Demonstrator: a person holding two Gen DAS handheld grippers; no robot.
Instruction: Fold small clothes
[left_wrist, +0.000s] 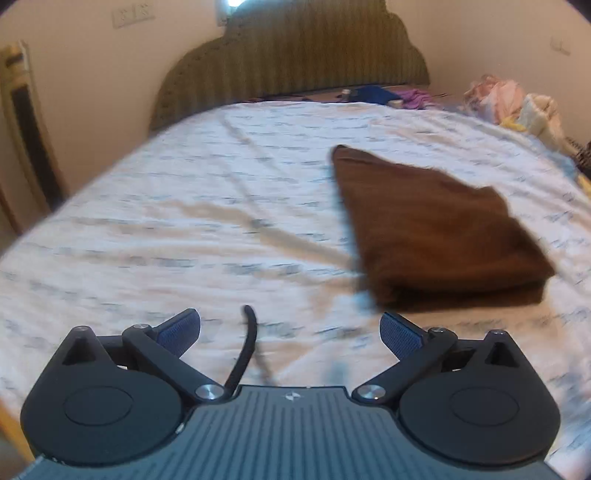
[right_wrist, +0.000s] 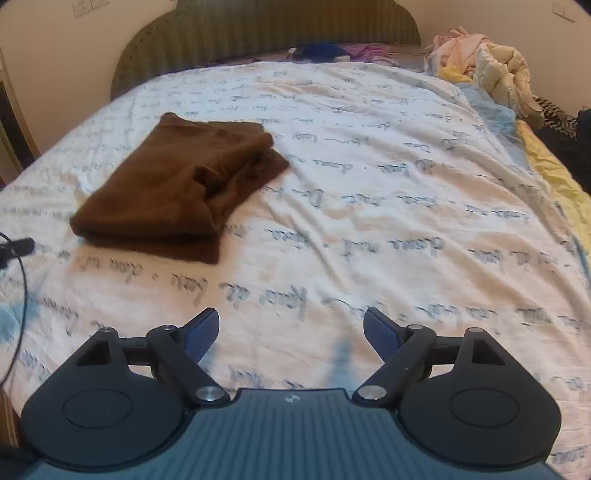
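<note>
Both grippers hang above the bed with nothing between their jaws. Left gripper (left_wrist: 290, 330) stands wide over the white sheet (left_wrist: 184, 229), a thin black cable (left_wrist: 243, 354) curving up between its fingers. Ahead and to its right lies the folded brown cloth (left_wrist: 436, 229), flat on the sheet, apart from the blue pads (left_wrist: 400, 338). Right gripper (right_wrist: 291, 332) is spread too; from its view the cloth lies ahead to the left. Crumpled clothes (right_wrist: 491, 70) are heaped at the bed's far right edge.
</note>
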